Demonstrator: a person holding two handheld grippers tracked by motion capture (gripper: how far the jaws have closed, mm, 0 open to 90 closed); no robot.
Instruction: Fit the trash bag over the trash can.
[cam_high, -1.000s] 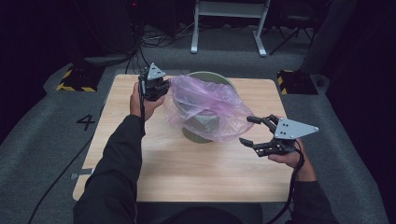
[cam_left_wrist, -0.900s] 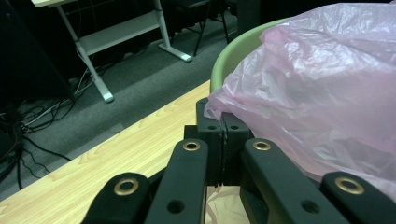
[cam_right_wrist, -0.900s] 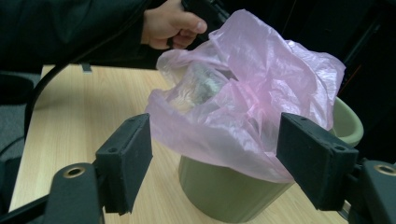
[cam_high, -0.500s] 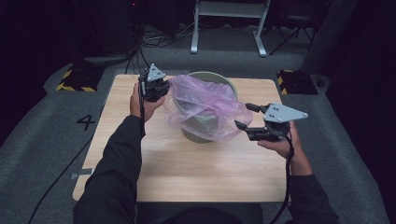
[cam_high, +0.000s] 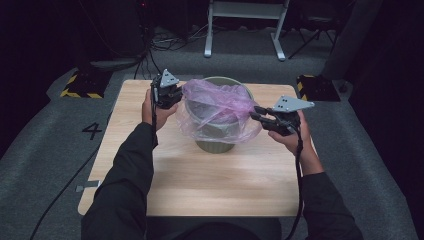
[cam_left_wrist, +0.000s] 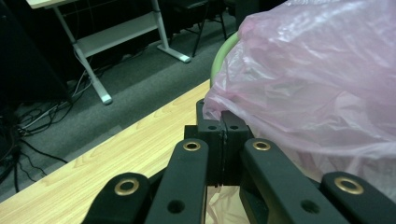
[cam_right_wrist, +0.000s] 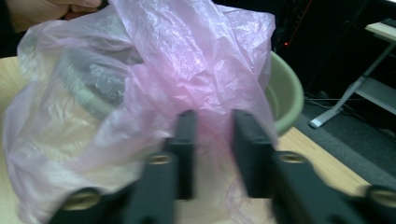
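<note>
We lose most of the green bin (cam_high: 216, 142) under the pink plastic bag (cam_high: 215, 107): from the high view, just its lower wall and a strip of back rim peek out. In the left gripper view the bag (cam_left_wrist: 317, 84) runs off the top and right edges, and the film caught at the pressed-together tips of the left gripper (cam_left_wrist: 223, 122) is too thin to make out. The right gripper (cam_right_wrist: 214, 135) is smeared by motion blur in its own view; film lies between its 2 jaws, which have just been closing, but we can't tell whether they press it. A hand (cam_right_wrist: 46, 10) is cropped at the top.
</note>
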